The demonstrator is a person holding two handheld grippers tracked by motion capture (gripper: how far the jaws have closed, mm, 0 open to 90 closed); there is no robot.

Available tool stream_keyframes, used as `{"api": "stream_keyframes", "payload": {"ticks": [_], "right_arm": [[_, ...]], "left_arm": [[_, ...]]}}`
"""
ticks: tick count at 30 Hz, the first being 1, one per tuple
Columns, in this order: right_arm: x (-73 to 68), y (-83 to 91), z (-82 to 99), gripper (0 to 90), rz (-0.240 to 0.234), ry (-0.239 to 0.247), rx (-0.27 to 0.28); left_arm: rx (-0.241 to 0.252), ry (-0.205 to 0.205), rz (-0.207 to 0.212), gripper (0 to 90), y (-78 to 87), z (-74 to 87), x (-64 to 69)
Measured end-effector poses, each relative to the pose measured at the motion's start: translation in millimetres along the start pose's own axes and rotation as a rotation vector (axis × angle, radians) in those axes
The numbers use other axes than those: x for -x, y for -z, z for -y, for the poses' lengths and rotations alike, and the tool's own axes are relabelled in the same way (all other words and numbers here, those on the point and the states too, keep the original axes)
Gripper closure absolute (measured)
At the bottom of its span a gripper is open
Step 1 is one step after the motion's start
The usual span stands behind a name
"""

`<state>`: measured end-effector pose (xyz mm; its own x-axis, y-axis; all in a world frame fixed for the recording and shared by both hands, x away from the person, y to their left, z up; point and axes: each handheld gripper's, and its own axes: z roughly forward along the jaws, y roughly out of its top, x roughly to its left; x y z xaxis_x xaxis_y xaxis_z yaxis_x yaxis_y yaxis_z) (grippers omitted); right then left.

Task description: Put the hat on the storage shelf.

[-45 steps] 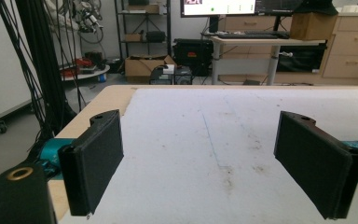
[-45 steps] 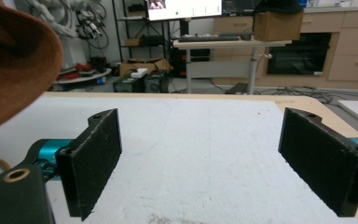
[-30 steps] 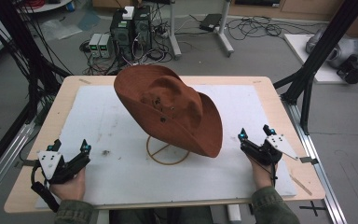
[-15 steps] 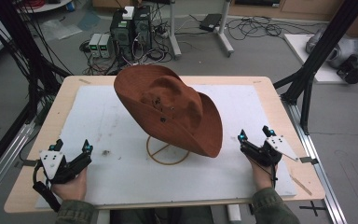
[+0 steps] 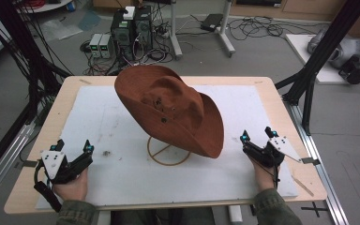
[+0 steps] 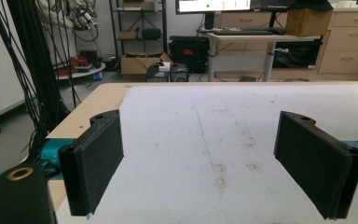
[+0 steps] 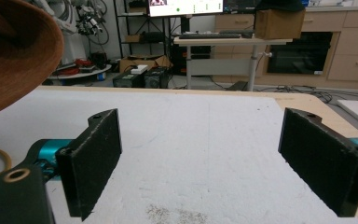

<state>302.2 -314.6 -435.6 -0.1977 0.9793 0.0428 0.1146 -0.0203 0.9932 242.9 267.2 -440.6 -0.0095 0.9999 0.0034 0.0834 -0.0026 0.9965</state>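
Black, padded fingers (image 6: pixel 93 161) of the left gripper (image 5: pixel 72 151) stood wide apart with nothing between them; in the left gripper view only the bare white mat (image 6: pixel 223 140) lay in the gap. The fingers (image 7: pixel 91 156) of the right gripper (image 5: pixel 257 137) were likewise spread wide and held nothing, the same white mat showing between them in the right gripper view. Each gripper was held in a hand resting low at the near edge of the worktop (image 5: pixel 65 96), the left one at the near left corner of the mat, the right one near the mat's right edge.

The brown wide-brimmed hat (image 5: pixel 168 105) sat at the middle of the mat, tilted, with its crown towards the far left and its brim dipping towards the near right. It was perched above a tan ring-shaped stand (image 5: pixel 161 157) whose base lay flat on the mat. The hat's lower brim edge came near the right gripper without touching it; the left gripper was well apart from the hat. In the right gripper view the brim (image 7: pixel 14 51) showed at the upper left.
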Motion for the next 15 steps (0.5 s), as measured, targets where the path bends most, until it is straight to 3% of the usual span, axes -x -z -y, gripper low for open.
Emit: {"api": "stream_keyframes", "payload": {"ticks": [15], "right_arm": [[0.3, 0.2, -0.3, 12.5, -0.006, -0.007, 0.000]], "left_arm": [[0.004, 0.005, 0.001, 15.8, -0.1, -1.0, -0.9]]}}
